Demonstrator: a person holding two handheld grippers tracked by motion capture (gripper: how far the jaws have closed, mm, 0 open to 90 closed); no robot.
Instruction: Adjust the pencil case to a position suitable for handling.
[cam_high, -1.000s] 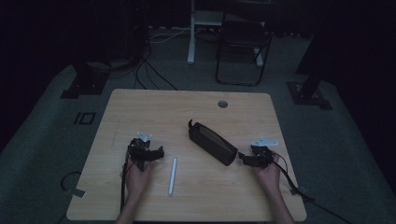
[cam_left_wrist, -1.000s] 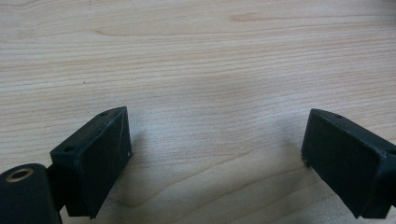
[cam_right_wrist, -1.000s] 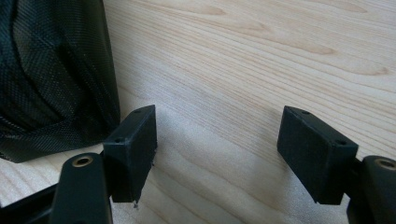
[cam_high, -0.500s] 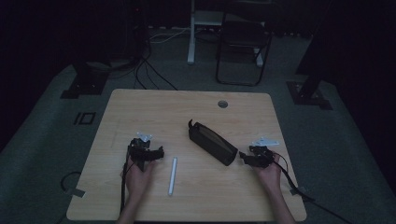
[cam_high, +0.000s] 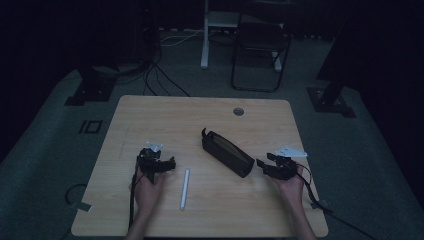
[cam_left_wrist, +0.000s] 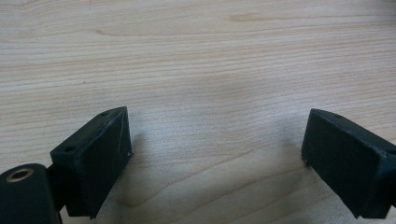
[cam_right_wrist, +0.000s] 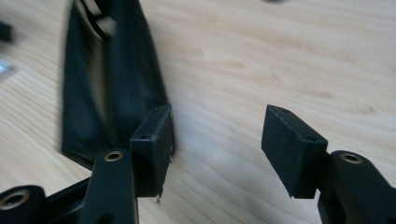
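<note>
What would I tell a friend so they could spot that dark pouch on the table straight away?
Start at the wooden table and look just right of its middle, between the person's two hands. There a long black pouch lies at a slant, its near end by the right gripper. Unlike the thin white stick to its left, it is bulky and dark.

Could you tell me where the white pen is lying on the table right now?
In the high view, the white pen lies on the table toward the near edge, between the left tongs and the black pouch.

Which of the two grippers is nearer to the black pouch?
The right gripper: its jaws nearly reach the black pouch end. The left gripper is farther off.
</note>
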